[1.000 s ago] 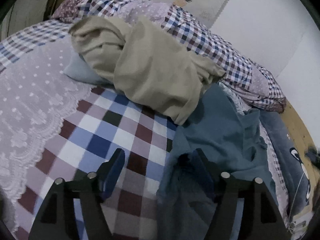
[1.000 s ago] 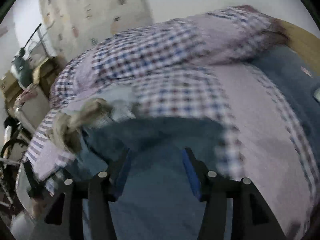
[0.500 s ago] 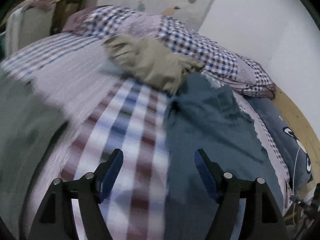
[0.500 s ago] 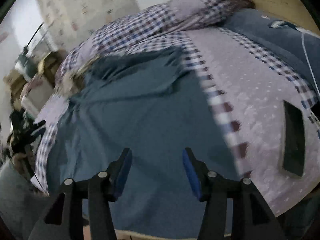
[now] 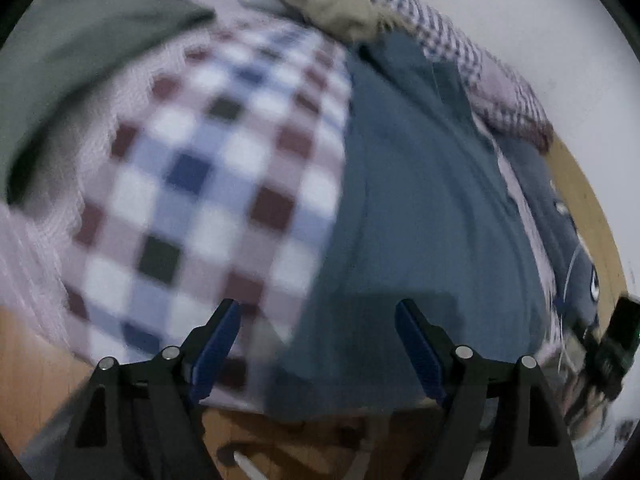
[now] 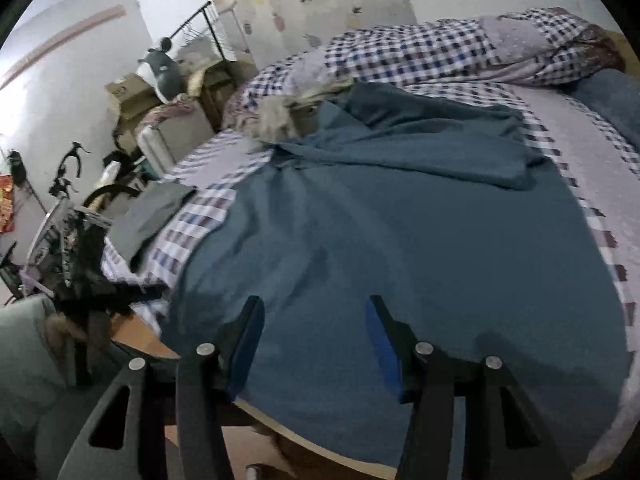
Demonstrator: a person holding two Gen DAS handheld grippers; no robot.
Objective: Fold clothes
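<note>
A large teal-blue garment (image 6: 384, 232) lies spread over the bed, its upper part creased and folded back near the pillows; its near hem hangs over the bed's front edge. My right gripper (image 6: 314, 340) hovers open just above that near hem, nothing between its blue pads. In the left wrist view the same teal-blue garment (image 5: 420, 184) fills the right half. My left gripper (image 5: 318, 344) is open over the garment's left border, where it meets the checked sheet. A crumpled beige garment (image 5: 332, 4) sits at the far end of the bed.
A checked bedsheet (image 5: 200, 168) covers the bed. A folded grey-green garment (image 6: 156, 212) lies at the left edge. A checked duvet (image 6: 432, 52) is heaped along the wall. Cluttered boxes, a plush toy (image 6: 160, 72) and a rack stand left of the bed.
Both grippers have pulled back toward the near edge of the bed, both open. The teal-blue garment now lies spread out flatter, and the beige garment looks farther away.
</note>
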